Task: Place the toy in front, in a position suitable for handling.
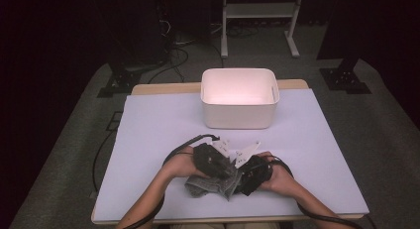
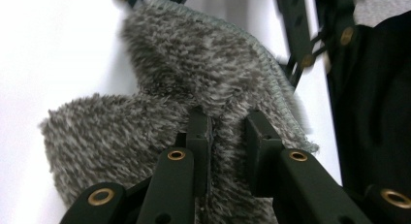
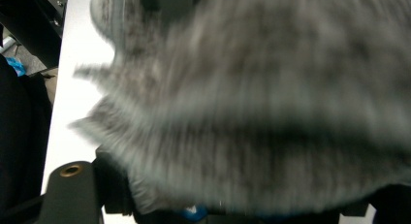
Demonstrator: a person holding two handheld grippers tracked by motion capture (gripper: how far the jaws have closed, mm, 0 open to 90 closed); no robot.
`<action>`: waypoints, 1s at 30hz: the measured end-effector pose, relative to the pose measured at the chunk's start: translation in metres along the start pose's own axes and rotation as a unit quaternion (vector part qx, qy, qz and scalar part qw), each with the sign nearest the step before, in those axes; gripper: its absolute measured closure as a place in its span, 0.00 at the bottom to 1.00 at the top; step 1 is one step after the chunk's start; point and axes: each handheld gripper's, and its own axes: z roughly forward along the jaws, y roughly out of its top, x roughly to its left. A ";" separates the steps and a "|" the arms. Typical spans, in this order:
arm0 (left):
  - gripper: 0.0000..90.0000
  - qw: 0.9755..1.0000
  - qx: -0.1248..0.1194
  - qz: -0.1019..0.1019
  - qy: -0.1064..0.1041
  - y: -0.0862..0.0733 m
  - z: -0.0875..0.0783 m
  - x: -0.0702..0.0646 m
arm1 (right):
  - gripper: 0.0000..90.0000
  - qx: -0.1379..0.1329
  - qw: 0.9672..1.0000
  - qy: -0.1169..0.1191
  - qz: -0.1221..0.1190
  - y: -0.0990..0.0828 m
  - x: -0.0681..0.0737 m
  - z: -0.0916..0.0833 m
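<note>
We are still early: our left hand-held gripper pinches a fold of the grey fuzzy cloth, which lies bunched at the tabletop's near edge. Our right hand-held gripper's grip we cannot tell (cloth covers it). The white bin sits empty beyond.

The left gripper and right gripper I operate are matte black, each topped by a pale grey three-cornered plate; brass-coloured rivets stud the linked jaw arms, black cables trail back, and both forearms are bare of sleeves
</note>
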 end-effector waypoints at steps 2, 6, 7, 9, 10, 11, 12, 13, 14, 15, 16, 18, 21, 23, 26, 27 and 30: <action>0.84 1.000 0.000 0.005 -0.002 0.004 0.005 0.000 | 0.24 0.000 1.000 -0.001 -0.001 0.000 0.000 0.000; 0.86 1.000 0.006 0.007 0.006 0.000 0.001 -0.001 | 0.24 -0.004 1.000 0.000 0.002 -0.003 -0.001 -0.001; 0.86 1.000 0.009 0.008 0.012 -0.002 -0.002 -0.002 | 0.24 -0.005 1.000 0.000 0.002 -0.003 -0.001 0.000; 0.88 1.000 0.015 0.005 0.017 -0.009 -0.008 -0.003 | 0.24 -0.003 1.000 0.001 0.001 -0.003 -0.001 -0.001; 0.88 1.000 0.016 0.003 0.016 -0.013 -0.011 -0.003 | 0.25 0.000 1.000 0.001 -0.001 -0.003 -0.001 -0.001; 0.88 1.000 0.018 -0.003 0.017 -0.018 -0.014 -0.003 | 0.25 0.003 1.000 0.000 -0.001 -0.002 0.000 -0.001; 0.88 1.000 0.019 -0.011 0.020 -0.023 -0.016 -0.002 | 0.25 0.003 1.000 -0.001 -0.004 -0.002 -0.001 -0.001; 0.88 0.999 0.023 -0.017 0.024 -0.028 -0.018 -0.002 | 0.25 0.004 1.000 -0.001 -0.005 -0.002 -0.001 -0.001; 0.88 0.999 0.023 -0.024 0.025 -0.034 -0.021 -0.001 | 0.25 0.005 1.000 0.001 -0.005 -0.002 -0.001 -0.001; 0.88 0.999 0.023 -0.031 0.030 -0.039 -0.023 -0.001 | 0.25 0.006 1.000 0.002 -0.009 -0.001 -0.002 -0.001; 0.88 0.998 0.026 -0.036 0.033 -0.044 -0.025 0.000 | 0.25 0.009 1.000 0.004 -0.008 -0.001 -0.002 -0.001; 0.88 0.997 0.035 -0.046 0.047 -0.053 -0.029 0.001 | 0.25 0.014 1.000 0.007 -0.015 0.001 -0.003 -0.002; 0.90 0.996 0.038 -0.052 0.054 -0.061 -0.034 0.002 | 0.25 0.020 0.999 0.013 -0.023 0.004 -0.006 -0.001; 0.90 0.996 0.038 -0.051 0.056 -0.061 -0.035 0.003 | 0.24 0.020 1.000 0.016 -0.018 0.006 -0.007 0.000; 0.90 0.997 0.035 -0.049 0.056 -0.057 -0.036 0.004 | 0.24 0.022 0.999 0.016 -0.018 0.005 -0.007 -0.001; 0.90 0.997 0.027 -0.049 0.053 -0.056 -0.036 0.004 | 0.24 0.021 1.000 0.014 -0.017 0.004 -0.007 -0.003; 0.90 0.998 0.018 -0.038 0.048 -0.046 -0.038 0.003 | 0.23 0.020 1.000 0.006 -0.014 -0.001 -0.007 -0.008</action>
